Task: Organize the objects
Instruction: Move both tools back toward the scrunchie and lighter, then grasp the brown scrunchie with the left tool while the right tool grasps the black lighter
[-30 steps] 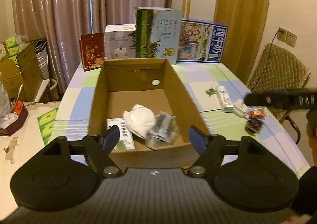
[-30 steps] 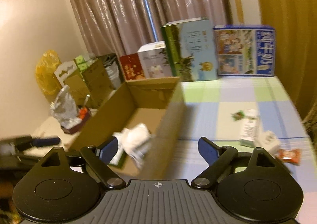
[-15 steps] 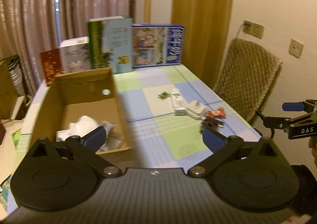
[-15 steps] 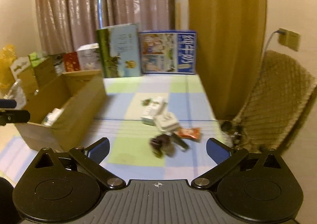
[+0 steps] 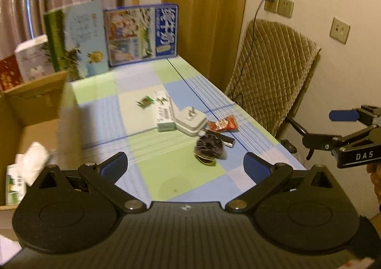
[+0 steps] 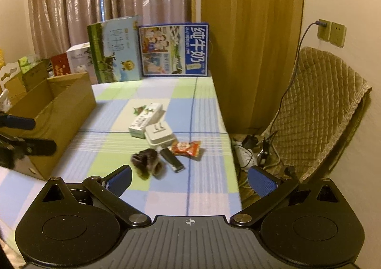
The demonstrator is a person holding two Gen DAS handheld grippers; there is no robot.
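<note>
Loose items lie on the checked tablecloth: a dark fuzzy bundle, a black lighter-like stick, a red snack packet, a white plug adapter and a white-green carton. The left wrist view shows the same bundle, adapter and packet. An open cardboard box stands at the left; it holds a white wad. My left gripper is open and empty above the table's near side. My right gripper is open and empty, just short of the bundle.
Milk cartons and gift boxes stand along the table's far edge before the curtains. A quilt-covered chair stands right of the table, with a power strip and cables on the floor beside it.
Both grippers have swung right, from over the cardboard box to the loose items on the right part of the table. Both stayed open and empty.
</note>
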